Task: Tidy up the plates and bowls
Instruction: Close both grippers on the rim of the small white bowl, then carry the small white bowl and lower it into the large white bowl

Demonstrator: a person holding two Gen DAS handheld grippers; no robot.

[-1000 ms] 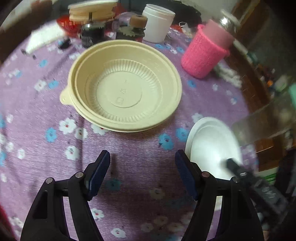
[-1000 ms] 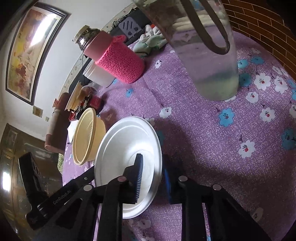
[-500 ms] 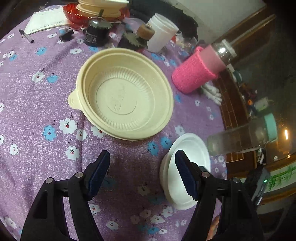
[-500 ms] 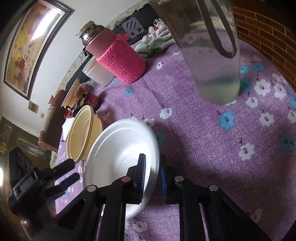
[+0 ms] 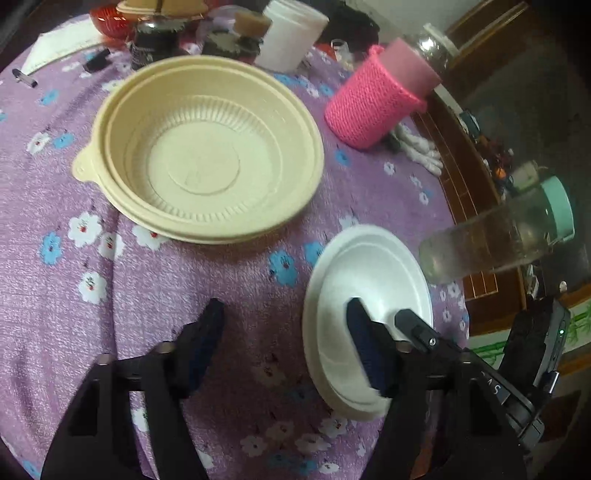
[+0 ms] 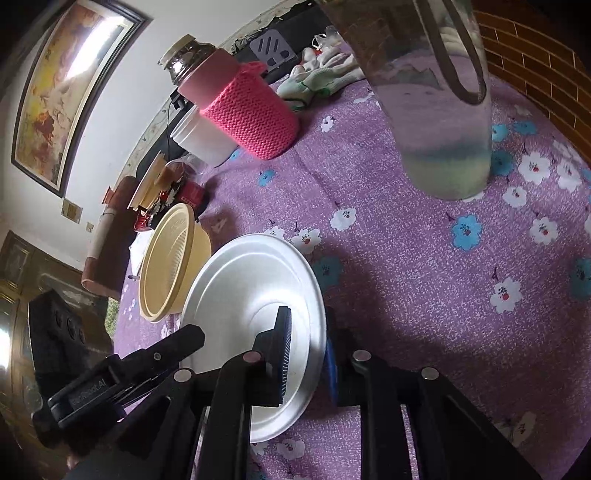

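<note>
A beige plastic bowl (image 5: 207,147) sits on the purple flowered tablecloth, ahead of my left gripper (image 5: 286,343), which is open and empty just above the cloth. A white foam bowl (image 5: 369,273) is to the right of the beige bowl, tilted, its rim pinched by my right gripper (image 6: 308,350). In the right wrist view the white bowl (image 6: 243,291) stands on edge between the fingers, with the beige bowl (image 6: 170,262) just behind it. My left gripper's arm (image 6: 122,373) shows at the lower left there.
A pink knitted jar (image 5: 380,99), a white tub (image 5: 291,33) and dark jars (image 5: 155,37) stand at the back. A clear water bottle (image 5: 495,236) stands at the right near the table's edge; it shows as well in the right wrist view (image 6: 432,99). White gloves (image 6: 317,77) lie behind.
My left gripper has dropped lower and closer to the bowls. The white bowl in my right gripper has moved nearer the left gripper's right finger and stays tilted.
</note>
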